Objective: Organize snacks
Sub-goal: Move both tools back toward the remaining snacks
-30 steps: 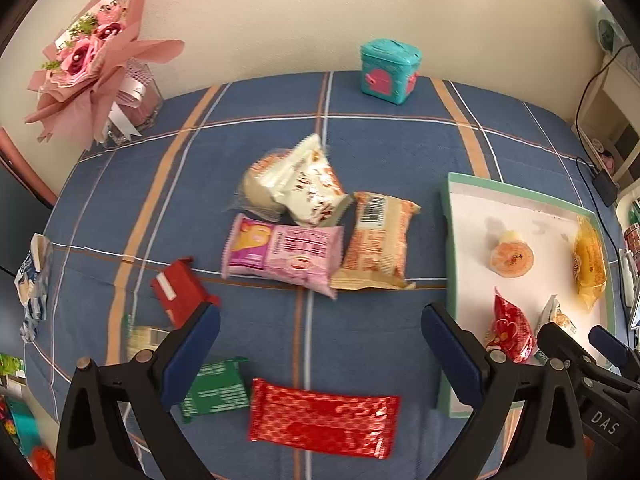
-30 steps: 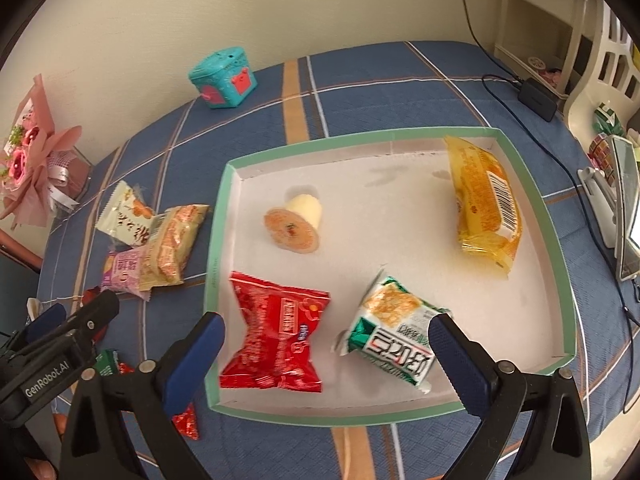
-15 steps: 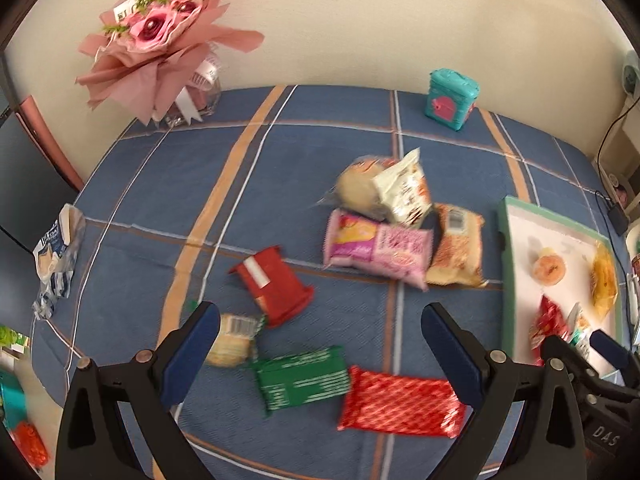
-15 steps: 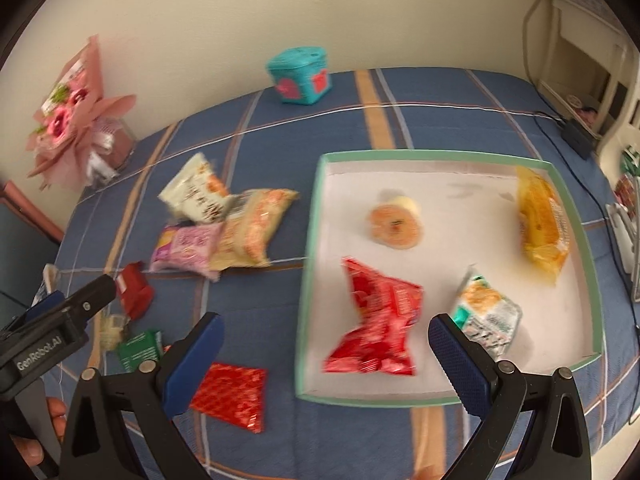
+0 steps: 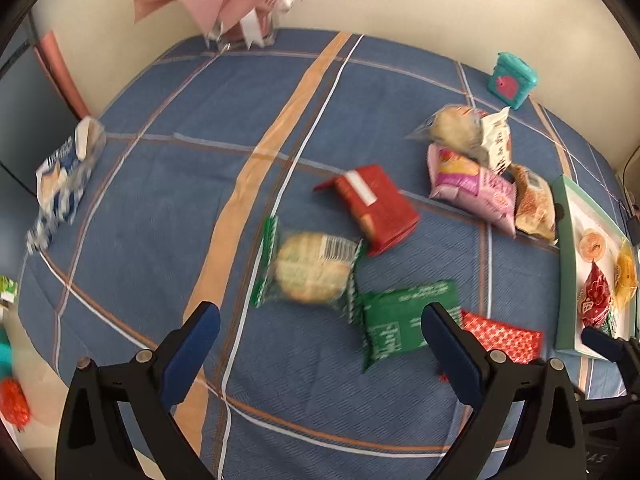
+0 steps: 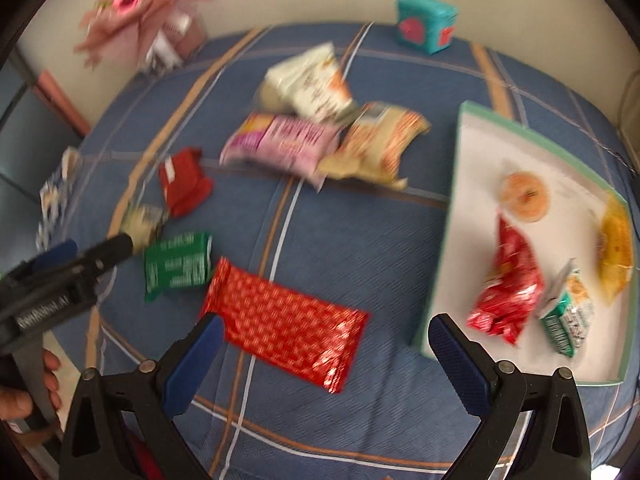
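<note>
Snack packets lie scattered on a blue plaid cloth. My left gripper [image 5: 320, 332] is open above a clear-and-green cookie packet [image 5: 310, 270], with a green packet [image 5: 404, 320] and a red box [image 5: 372, 206] close by. My right gripper [image 6: 324, 340] is open just above a red patterned packet [image 6: 284, 324]. A pink packet [image 6: 284, 142], a white packet [image 6: 316, 84] and a tan packet [image 6: 380, 142] are piled further back. The green-rimmed white tray [image 6: 448, 216] on the right holds a red bag [image 6: 508, 284], an orange jelly cup [image 6: 526, 196], a yellow bag [image 6: 616, 248] and a green-white packet [image 6: 568, 318].
A pink bouquet in a glass vase [image 5: 240, 4] stands at the back left. A teal box [image 6: 426, 24] sits at the back by the wall. A blue-white wrapper [image 5: 60, 184] lies at the cloth's left edge. A hand [image 6: 24, 392] holds the left gripper.
Both grippers have swung left, away from the tray. The left one now faces the cookie and green packets; the right one has gone from over the tray to over the red patterned packet.
</note>
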